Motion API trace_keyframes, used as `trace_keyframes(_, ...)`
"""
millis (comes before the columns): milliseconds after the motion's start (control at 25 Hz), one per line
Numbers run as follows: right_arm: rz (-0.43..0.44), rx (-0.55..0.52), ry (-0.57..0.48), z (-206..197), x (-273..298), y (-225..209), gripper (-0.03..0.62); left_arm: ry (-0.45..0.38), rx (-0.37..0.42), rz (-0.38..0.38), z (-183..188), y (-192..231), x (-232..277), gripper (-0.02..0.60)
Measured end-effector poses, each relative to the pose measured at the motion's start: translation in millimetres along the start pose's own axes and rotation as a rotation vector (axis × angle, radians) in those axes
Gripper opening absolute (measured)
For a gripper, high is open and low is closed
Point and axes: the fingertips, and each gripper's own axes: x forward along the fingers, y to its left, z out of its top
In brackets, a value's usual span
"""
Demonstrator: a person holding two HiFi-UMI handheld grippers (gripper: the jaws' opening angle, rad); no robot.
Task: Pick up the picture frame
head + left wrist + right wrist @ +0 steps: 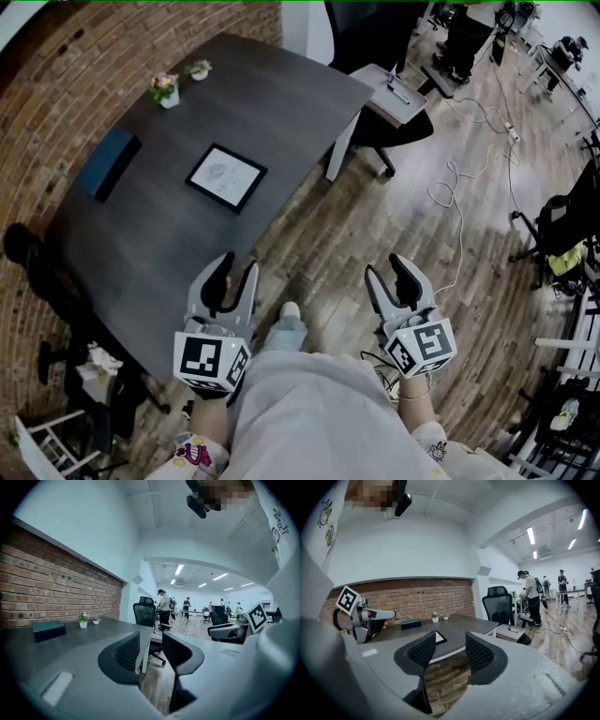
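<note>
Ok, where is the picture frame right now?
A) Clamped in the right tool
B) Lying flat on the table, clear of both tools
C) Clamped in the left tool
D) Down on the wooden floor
B: the picture frame lies flat on the dark table, while the left tool and right tool are open, empty and well short of it.

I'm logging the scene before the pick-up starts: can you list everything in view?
table: one, dark grey, beside brick wall
picture frame: one, black, white picture, flat mid-table
box: one, dark teal, on table near wall
potted plants: two, white pots, table's far end
office chair: one, black, beyond table
cable: one, white, on wooden floor
left gripper: one, grey, open, empty, by table's near edge
right gripper: one, grey, open, empty, over floor
</note>
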Motion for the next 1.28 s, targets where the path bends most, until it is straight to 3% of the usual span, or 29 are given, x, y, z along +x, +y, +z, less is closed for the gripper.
trace_keyframes(360,0.036,0.014,0.026,12,76,4,0.217,-0.003,-0.045,0.037,5,58,31,0.171)
trace_keyframes(680,0.166,-0.014,0.074,18,142,24,0.219,-0.003,-0.098,0.170,-2,106,27,0.175)
trace_keyframes(920,0.320,-0.053,0.101,33,226,31,0.219,-0.035,-0.152,0.339,-3,147,32,0.178)
trace_keyframes(1280,0.675,-0.169,0.129,72,363,58,0.219,-0.098,-0.234,0.682,7,210,55,0.178)
